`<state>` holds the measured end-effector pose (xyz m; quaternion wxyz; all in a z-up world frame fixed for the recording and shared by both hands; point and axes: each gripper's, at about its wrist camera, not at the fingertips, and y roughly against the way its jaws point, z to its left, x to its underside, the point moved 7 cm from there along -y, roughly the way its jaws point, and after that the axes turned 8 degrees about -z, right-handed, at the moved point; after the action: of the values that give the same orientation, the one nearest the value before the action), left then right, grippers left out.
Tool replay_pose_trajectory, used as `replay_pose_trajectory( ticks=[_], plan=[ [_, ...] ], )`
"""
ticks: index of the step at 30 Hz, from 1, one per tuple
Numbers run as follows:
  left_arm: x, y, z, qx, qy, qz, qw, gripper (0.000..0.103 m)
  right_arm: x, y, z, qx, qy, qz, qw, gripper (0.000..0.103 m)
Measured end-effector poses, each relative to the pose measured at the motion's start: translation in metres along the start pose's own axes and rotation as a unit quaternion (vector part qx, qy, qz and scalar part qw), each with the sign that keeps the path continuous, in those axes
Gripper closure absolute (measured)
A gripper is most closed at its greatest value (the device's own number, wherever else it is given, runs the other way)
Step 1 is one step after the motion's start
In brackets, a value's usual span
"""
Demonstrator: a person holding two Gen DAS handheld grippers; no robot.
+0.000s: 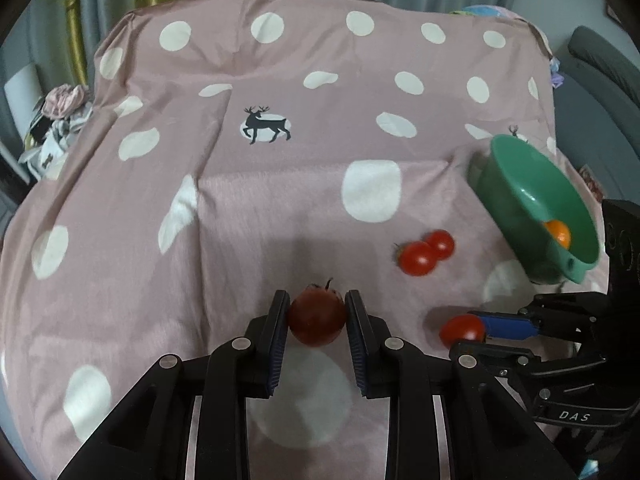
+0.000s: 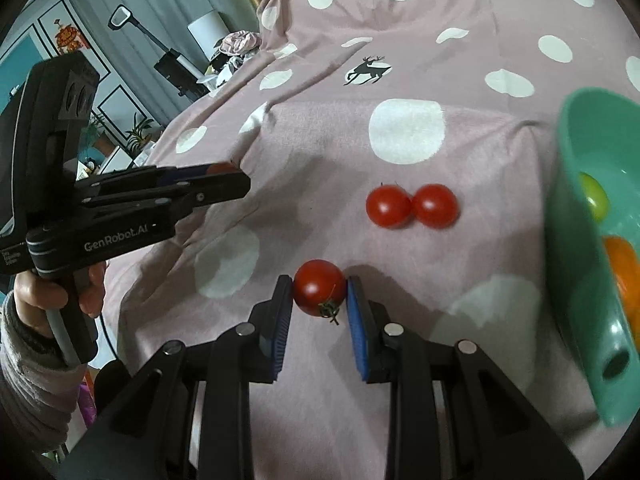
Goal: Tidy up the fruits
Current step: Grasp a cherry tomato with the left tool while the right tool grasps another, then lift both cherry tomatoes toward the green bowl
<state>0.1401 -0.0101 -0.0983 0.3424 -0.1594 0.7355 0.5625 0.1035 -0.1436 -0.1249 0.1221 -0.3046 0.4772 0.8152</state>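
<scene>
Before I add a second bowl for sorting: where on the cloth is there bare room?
The cloth is bare on the left half and the far part around the deer print. It is crowded near right: green bowl, two loose tomatoes beside it, and both grippers, left and right, each closed on a tomato.

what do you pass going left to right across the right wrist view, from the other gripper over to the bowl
left gripper shut on a tomato → tomato held in the right gripper → pair of touching tomatoes lying on the cloth → green bowl with a yellow-green fruit and an orange fruit inside
</scene>
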Motion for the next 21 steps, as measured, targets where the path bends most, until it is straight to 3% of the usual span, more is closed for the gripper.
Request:
replay_pose_trajectory(
  ticks=[11, 21],
  plan=[
    [0.007, 0.039, -0.023, -0.012, -0.005, -0.039, 0.9991, 0.074, 0.006, 0.044, 0.007, 0.017, 0.020, -0.044, 0.999, 0.075],
    [0.028, 0.034, -0.021, -0.007, -0.001, -0.017, 0.9998, 0.074, 0.015, 0.053, 0.008, 0.012, 0.008, -0.052, 0.999, 0.075]
  ],
)
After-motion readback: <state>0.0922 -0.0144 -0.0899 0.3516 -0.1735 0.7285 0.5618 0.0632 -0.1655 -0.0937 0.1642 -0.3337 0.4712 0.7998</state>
